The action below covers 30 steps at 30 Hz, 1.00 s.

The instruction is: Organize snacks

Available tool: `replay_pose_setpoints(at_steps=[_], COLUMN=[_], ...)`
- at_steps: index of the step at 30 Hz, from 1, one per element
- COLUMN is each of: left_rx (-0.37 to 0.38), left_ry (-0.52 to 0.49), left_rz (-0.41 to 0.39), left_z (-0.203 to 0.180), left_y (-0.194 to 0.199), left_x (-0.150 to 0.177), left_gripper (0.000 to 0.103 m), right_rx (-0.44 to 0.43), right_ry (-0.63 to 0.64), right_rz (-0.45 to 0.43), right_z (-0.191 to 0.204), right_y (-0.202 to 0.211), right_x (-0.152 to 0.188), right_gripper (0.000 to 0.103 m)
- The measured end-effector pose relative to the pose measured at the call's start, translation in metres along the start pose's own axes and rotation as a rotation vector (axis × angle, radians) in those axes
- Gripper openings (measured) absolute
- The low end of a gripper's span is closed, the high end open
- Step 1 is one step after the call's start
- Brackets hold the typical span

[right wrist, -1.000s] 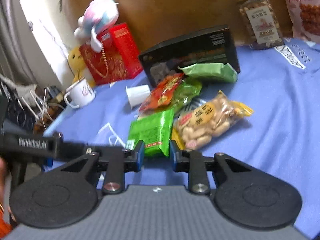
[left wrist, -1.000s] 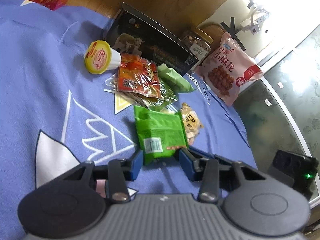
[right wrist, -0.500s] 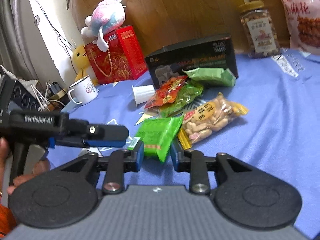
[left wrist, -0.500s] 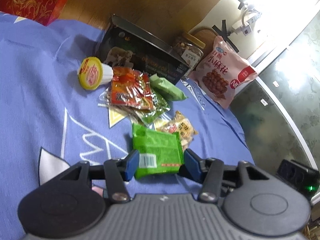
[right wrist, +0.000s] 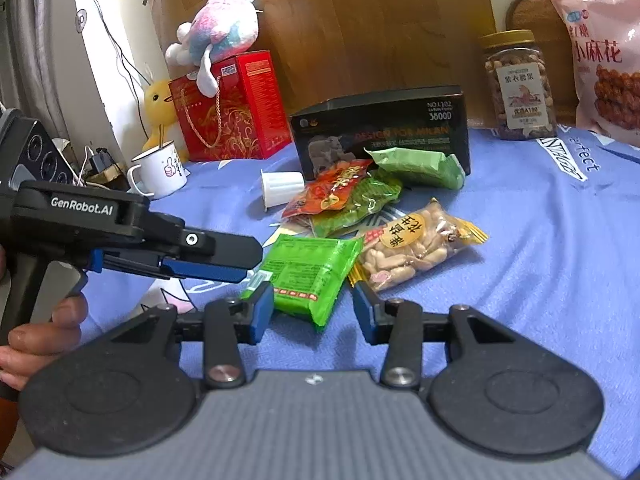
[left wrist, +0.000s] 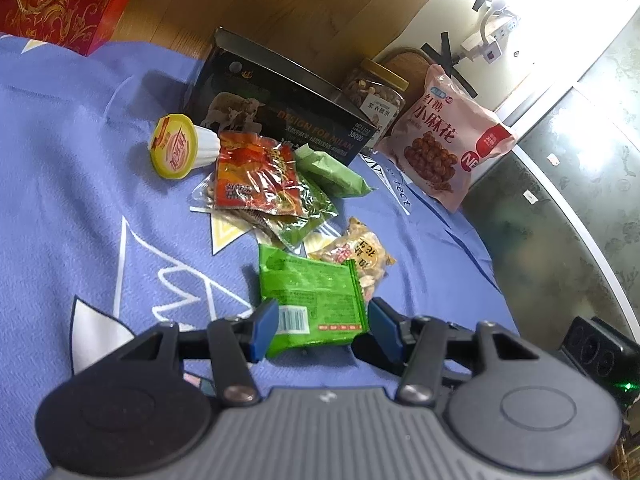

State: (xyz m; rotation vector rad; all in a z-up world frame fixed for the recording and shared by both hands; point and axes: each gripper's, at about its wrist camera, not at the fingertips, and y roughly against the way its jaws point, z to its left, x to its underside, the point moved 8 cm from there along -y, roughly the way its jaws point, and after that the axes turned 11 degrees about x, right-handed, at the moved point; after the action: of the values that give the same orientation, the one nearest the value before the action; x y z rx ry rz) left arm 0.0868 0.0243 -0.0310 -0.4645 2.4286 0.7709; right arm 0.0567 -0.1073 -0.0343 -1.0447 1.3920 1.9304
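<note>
A green snack packet (left wrist: pixel 312 298) lies flat on the blue cloth; it also shows in the right wrist view (right wrist: pixel 308 272). My left gripper (left wrist: pixel 322 330) is open, its fingers on either side of the packet's near end, not pressing it. My right gripper (right wrist: pixel 314 312) is open just in front of the same packet. The left gripper shows from the side in the right wrist view (right wrist: pixel 200 260), beside the packet. A peanut bag (right wrist: pixel 412 248) lies touching the packet's right. Red and green packets (left wrist: pixel 260 180) are piled behind.
A black box (right wrist: pixel 384 136) stands behind the pile, a pale green packet (right wrist: pixel 416 168) against it. A tipped white cup (left wrist: pixel 180 148), a nut jar (right wrist: pixel 518 84), a pink bag (left wrist: pixel 444 140), a red gift bag (right wrist: pixel 228 108) and a mug (right wrist: pixel 160 170) ring the cloth. Cloth edge at right (left wrist: pixel 492 264).
Both grippers have opened wider. The left gripper has moved forward so its fingers flank the green packet's near end. The right gripper has drawn back and risen a little.
</note>
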Motion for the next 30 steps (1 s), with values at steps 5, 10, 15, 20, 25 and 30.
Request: replay_pose_setpoints(at_steps=[5, 10, 15, 20, 25, 30], left_rx=[0.001, 0.0, -0.002, -0.014, -0.019, -0.017], left_ry=[0.002, -0.001, -0.004, -0.009, -0.006, -0.006], left_rz=[0.01, 0.013, 0.014, 0.002, -0.001, 0.006], left_z=[0.0006, 0.0008, 0.0004, 0.0014, 0.0036, 0.0043], left_y=[-0.0024, -0.0044, -0.0048, -0.002, -0.0002, -0.001], left_x=[0.0022, 0.0035, 0.0034, 0.0018, 0.0008, 0.0023], left_gripper=[0.05, 0.05, 0.05, 0.052, 0.052, 0.052], right_rx=[0.008, 0.018, 0.021, 0.021, 0.018, 0.019], right_ry=[0.006, 0.014, 0.015, 0.012, 0.004, 0.006], right_rz=[0.004, 0.007, 0.013, 0.017, 0.023, 0.022], right_z=[0.0006, 0.0012, 0.0017, 0.0022, 0.0016, 0.0018], right_y=[-0.0019, -0.0037, -0.0066, -0.0079, -0.0092, -0.0095], right_x=[0.0011, 0.003, 0.0048, 0.0058, 0.0072, 0.0076], right_gripper=[0.047, 0.047, 0.047, 0.047, 0.047, 0.048])
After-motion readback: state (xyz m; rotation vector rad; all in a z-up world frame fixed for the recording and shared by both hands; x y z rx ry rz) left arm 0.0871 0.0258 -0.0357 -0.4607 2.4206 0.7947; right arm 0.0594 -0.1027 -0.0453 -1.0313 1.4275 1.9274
